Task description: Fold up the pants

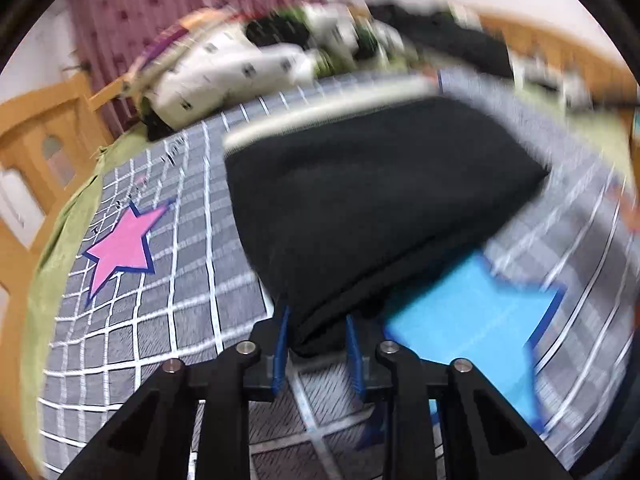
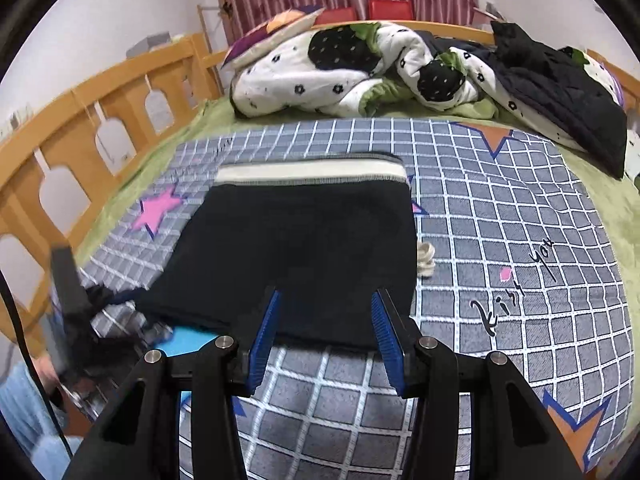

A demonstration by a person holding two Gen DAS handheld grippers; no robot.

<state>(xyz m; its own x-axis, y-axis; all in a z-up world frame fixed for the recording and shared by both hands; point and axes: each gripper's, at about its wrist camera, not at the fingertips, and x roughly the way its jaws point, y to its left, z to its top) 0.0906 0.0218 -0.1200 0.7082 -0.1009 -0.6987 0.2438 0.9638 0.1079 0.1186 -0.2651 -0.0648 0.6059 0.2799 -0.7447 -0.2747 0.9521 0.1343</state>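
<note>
Black pants (image 2: 296, 248) lie folded on the bed (image 2: 500, 200), waistband at the far end. The left tool (image 1: 316, 334) pinches their near corner; the right tool (image 2: 324, 312) hangs half open, empty, above the near edge. Pulling one-sided could drag the fold askew, or the thick corner could slip free.

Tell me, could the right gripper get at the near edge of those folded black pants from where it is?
Probably yes. The right gripper hangs just in front of the folded black pants with its jaws apart, and nothing lies between them and the near edge. The left gripper grips another corner, off to the side.
</note>
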